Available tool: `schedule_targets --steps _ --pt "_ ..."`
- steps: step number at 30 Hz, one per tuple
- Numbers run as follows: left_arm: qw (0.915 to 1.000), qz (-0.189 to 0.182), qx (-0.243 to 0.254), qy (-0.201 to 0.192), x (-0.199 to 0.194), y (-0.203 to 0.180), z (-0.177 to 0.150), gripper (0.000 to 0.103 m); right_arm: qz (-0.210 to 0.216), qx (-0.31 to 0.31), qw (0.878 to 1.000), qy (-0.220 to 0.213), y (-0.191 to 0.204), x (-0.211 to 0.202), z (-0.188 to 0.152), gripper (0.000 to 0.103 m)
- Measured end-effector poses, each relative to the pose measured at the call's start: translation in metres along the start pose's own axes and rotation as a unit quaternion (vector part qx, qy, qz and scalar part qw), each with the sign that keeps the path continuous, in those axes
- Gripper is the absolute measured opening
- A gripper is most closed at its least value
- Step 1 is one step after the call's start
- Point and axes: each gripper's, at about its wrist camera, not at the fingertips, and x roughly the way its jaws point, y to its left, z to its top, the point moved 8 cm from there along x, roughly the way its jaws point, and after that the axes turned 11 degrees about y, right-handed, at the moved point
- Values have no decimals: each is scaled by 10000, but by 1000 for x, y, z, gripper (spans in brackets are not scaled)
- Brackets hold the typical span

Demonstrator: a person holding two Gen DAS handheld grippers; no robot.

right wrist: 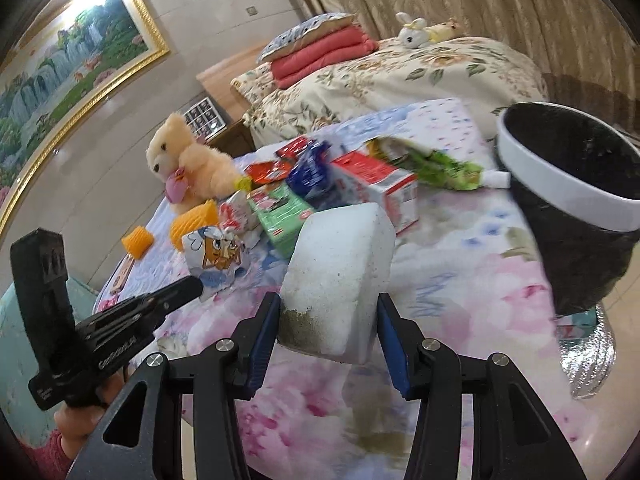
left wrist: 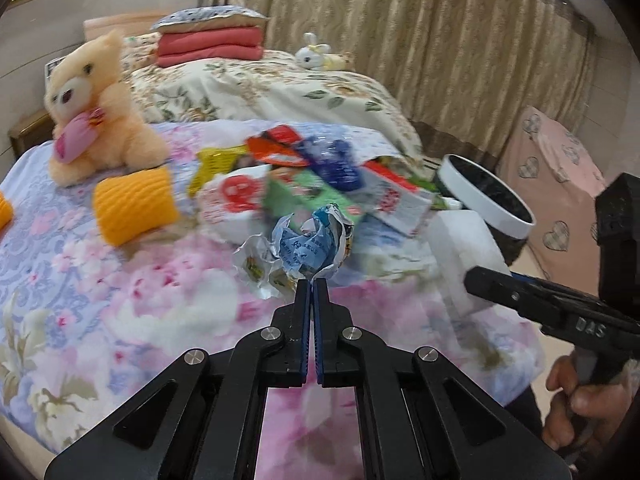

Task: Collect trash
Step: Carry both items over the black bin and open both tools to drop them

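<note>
My left gripper (left wrist: 311, 280) is shut on a crumpled blue-and-white wrapper (left wrist: 308, 246), held just above the flowered bedspread (left wrist: 160, 300). It also shows in the right wrist view (right wrist: 214, 254), at the left gripper's tip (right wrist: 192, 288). My right gripper (right wrist: 329, 308) is shut on a white foam block (right wrist: 340, 268); both blue pads touch its lower sides. The block also shows in the left wrist view (left wrist: 464, 256). A black bin with a white rim (right wrist: 572, 200) stands at the bed's right edge. A pile of cartons and wrappers (left wrist: 320, 176) lies behind.
A peach teddy bear (left wrist: 96, 108) and yellow knitted cushions (left wrist: 134, 204) sit on the bed's left side. A second bed (left wrist: 280, 80) with folded red blankets (left wrist: 208, 46) and a toy rabbit (left wrist: 316, 54) stands behind. Curtains (left wrist: 400, 32) hang beyond. A pink covered seat (left wrist: 560, 184) stands at the right.
</note>
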Motion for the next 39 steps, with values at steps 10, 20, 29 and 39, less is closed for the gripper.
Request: schedule_targets --steps 10,20,29,39 --pt "9988 -342 355 -22 6 -52 16 1 -185 341 9988 -296 -48 -32 4 49" --pt "9956 -596 720 -56 14 -102 35 1 -370 698 9954 -533 -94 -58 11 49" --pt "9924 -751 974 5 32 -137 53 1 -502 938 9920 -675 -128 -74 23 49" --pt "9876 -876 1300 -37 50 -182 80 1 -650 1052 9893 -779 -159 -88 47 49"
